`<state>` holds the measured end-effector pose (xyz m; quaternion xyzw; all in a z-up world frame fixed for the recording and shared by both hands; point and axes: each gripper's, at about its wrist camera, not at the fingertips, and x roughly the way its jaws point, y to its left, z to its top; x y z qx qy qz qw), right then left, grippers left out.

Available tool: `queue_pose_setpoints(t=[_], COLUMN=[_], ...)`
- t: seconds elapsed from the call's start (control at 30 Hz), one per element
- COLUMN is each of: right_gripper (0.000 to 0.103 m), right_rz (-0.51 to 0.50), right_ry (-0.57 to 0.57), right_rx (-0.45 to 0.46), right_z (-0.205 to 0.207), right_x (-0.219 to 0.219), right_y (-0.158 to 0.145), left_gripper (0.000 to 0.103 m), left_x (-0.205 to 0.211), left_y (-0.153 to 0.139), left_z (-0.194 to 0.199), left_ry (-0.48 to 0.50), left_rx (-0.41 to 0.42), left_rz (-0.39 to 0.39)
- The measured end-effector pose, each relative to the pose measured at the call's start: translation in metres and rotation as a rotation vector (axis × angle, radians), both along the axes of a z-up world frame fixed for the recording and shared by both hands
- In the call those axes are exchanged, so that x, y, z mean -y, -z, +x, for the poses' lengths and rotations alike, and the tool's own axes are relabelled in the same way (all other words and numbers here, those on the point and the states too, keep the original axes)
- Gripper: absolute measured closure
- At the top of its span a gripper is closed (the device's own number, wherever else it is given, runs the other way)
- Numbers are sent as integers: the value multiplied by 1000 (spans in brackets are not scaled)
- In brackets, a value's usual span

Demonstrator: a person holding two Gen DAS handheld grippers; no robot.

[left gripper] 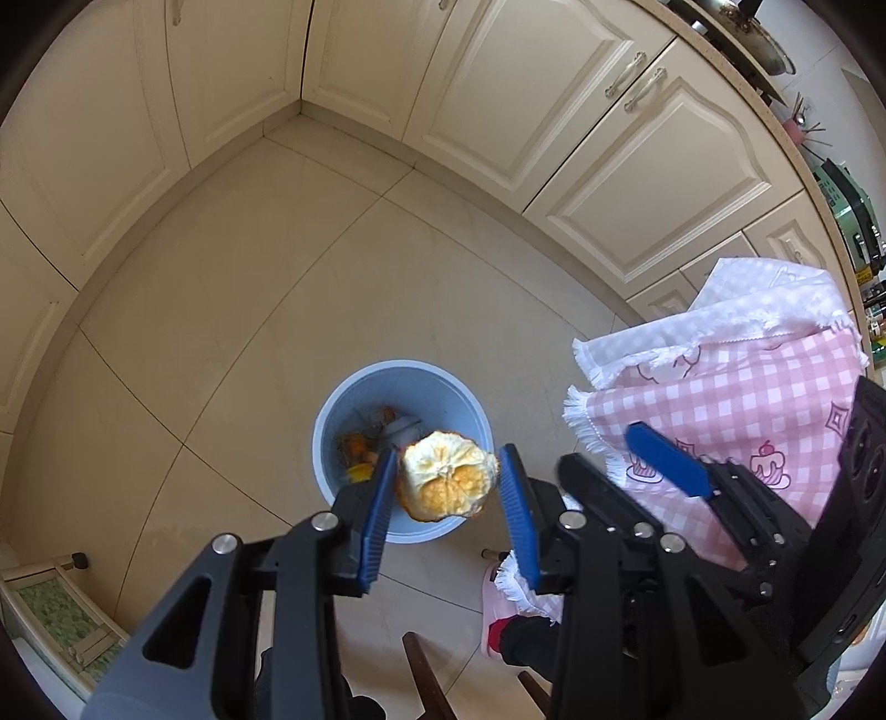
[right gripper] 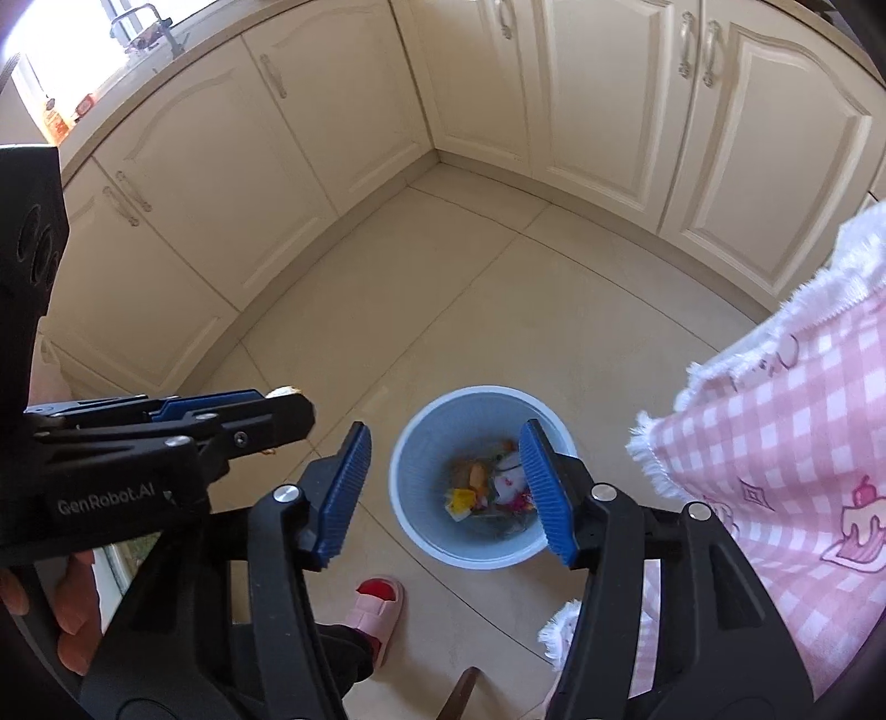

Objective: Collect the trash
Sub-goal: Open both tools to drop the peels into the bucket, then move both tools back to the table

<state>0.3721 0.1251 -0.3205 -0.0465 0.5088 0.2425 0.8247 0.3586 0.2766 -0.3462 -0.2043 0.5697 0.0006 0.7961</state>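
Pinching an orange peel [left gripper: 446, 483] above the blue bin [left gripper: 332, 443], the left claw [left gripper: 447, 487] fills its own view. Only the right-wrist view shows the right claw [right gripper: 446, 487] spread, empty, over the bin's trash [right gripper: 487, 487], pink slipper [right gripper: 376, 609] below the bin.

I am standing in a home kitchen. Cream panelled cabinet doors [right gripper: 609, 105] with curved metal handles [left gripper: 626, 75] run along two walls and meet in a corner, over a floor of large beige tiles [left gripper: 232, 310]. On the bench [right gripper: 111, 77] above them I see a tap [right gripper: 141, 16] by a bright window, and a pan [left gripper: 758, 39] further along. A pink checked cloth [right gripper: 786, 421] with cupcake drawings hangs at my right, and a small blue bin [right gripper: 410, 498] of scraps stands on the tiles.
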Motion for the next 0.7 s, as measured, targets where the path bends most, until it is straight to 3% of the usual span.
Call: queue_pose_setpoints(t=[0.13,0.5,0.63,0.7], right_gripper=[47,45,44,44], right_rz=[-66,-44,-29,-22], right_ry=[33,56,60,60], right_rx=[50,76,77,80], right_z=[-1,-7,-12,-14], right_x=[13,37,41,45], right_y=[-4,-18,-25,-28], left_gripper=[66,65,51,51], left_x=[4,24,29,31], left_y=[7,2,-8,-15], left_z=[3,15,14,10], left_ry=[3,31,38,36], left_rx=[-13,-9,3,13], left_rz=[-4,-13,-13,-1])
